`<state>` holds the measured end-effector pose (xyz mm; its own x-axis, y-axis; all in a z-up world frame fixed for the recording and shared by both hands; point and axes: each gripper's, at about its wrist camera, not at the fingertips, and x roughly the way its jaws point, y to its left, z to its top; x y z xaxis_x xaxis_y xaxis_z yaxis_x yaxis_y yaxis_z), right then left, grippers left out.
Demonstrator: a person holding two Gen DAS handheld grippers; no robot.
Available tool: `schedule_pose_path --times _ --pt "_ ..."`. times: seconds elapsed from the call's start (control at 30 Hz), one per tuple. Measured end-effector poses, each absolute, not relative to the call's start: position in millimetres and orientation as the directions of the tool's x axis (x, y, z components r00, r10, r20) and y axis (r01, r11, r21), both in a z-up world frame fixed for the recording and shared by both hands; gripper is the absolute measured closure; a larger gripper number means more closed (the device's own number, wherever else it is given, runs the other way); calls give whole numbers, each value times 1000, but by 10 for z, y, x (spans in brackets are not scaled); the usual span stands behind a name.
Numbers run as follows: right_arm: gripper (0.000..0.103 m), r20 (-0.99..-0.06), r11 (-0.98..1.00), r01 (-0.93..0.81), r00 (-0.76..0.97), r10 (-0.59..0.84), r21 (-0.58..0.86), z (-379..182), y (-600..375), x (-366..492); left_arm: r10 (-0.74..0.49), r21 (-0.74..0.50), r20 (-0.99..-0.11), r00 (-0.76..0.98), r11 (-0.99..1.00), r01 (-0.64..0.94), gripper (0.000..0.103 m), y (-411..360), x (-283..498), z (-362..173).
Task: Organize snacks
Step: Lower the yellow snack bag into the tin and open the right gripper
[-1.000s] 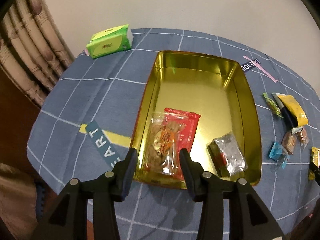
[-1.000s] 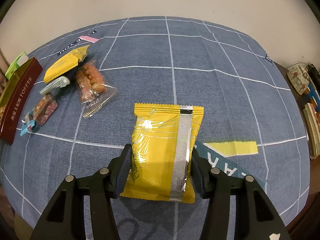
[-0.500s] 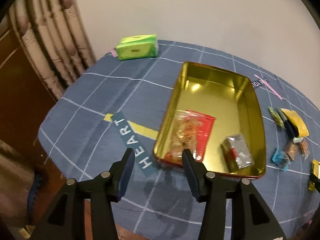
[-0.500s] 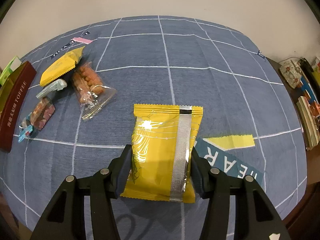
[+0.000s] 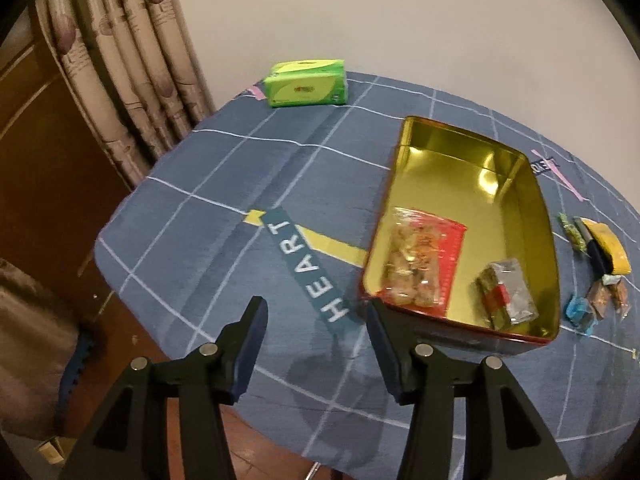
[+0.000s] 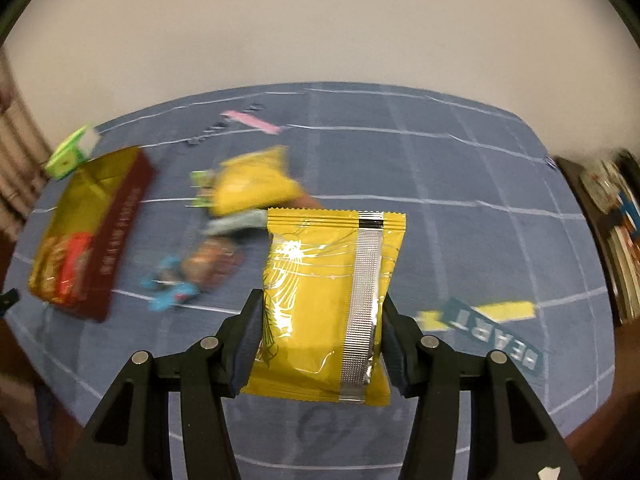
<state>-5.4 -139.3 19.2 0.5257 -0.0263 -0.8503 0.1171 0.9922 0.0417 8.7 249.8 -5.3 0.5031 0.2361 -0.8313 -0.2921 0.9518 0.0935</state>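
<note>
Glossy yellow foil snack packet (image 6: 324, 304) with silver seam — clamped between the right gripper (image 6: 320, 344) pads above the blue checked tablecloth (image 6: 460, 184), best carried level to the gold-lined rectangular tin (image 5: 516, 184) — left gripper (image 5: 316, 344) held apart, empty.

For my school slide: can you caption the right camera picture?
Right gripper holds a yellow snack packet above the blue tablecloth.
</note>
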Motion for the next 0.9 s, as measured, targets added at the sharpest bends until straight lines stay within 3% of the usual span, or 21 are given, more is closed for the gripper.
schedule_pose_path --times 0.43,0.9 --pt "53 -845 982 -146 505 177 119 285 108 319 337 109 -822 460 884 -455 51 2934 -43 -35" --pt "53 -869 964 -207 432 242 165 54 875 645 360 115 -834 418 854 -507 51 3094 -50 -77"
